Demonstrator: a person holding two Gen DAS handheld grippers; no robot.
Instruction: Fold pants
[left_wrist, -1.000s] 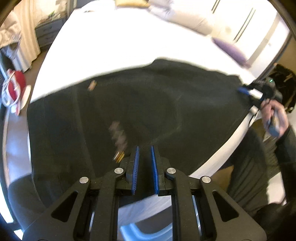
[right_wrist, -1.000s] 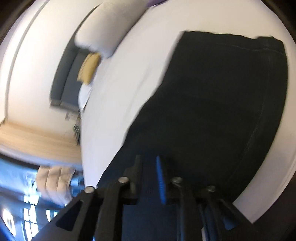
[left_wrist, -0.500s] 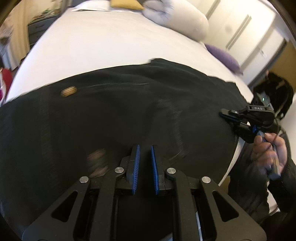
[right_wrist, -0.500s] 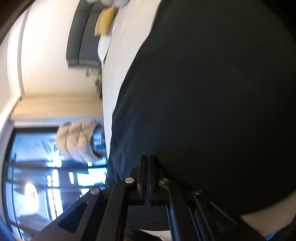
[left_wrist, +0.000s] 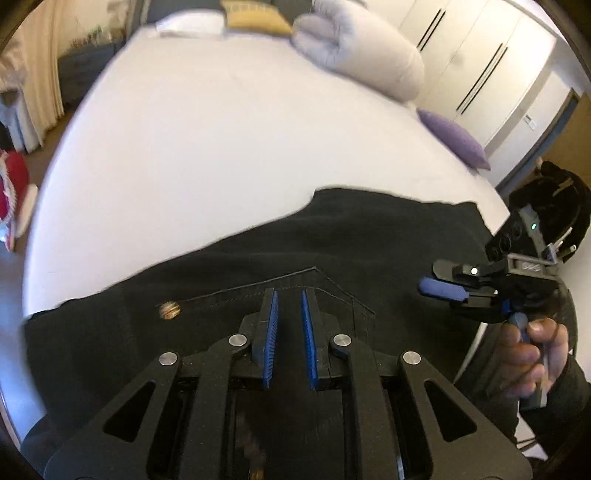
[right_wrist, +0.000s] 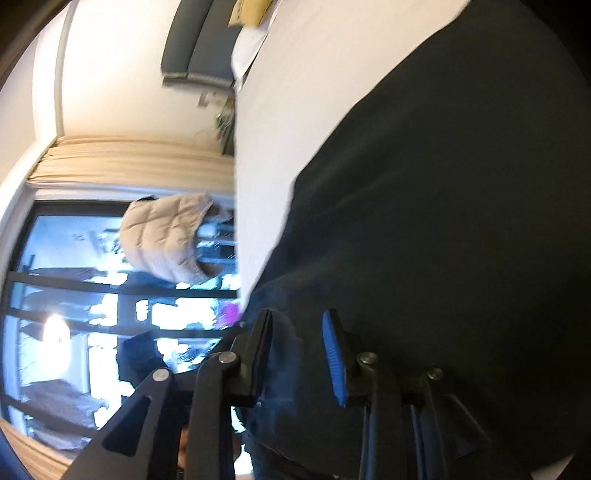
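Black pants (left_wrist: 369, 243) lie spread across the near edge of a white bed (left_wrist: 207, 147), waistband with a brass button (left_wrist: 168, 309) toward me. My left gripper (left_wrist: 288, 306) hovers just over the waist area, jaws a little apart and empty. My right gripper (left_wrist: 439, 290) shows at the right edge of the pants, held by a hand, open. In the right wrist view the right gripper (right_wrist: 299, 328) is open over the black pants (right_wrist: 461, 221), nothing between its pads.
A rolled white duvet (left_wrist: 362, 51), a yellow cushion (left_wrist: 255, 18) and a purple pillow (left_wrist: 454, 136) lie at the far side of the bed. White wardrobes (left_wrist: 480, 55) stand behind. A window (right_wrist: 92, 295) and a beige jacket (right_wrist: 166, 236) show in the right wrist view.
The right gripper was shut half a second ago and is now open. The left gripper drew back toward the waistband; the pants lie lower in its view.
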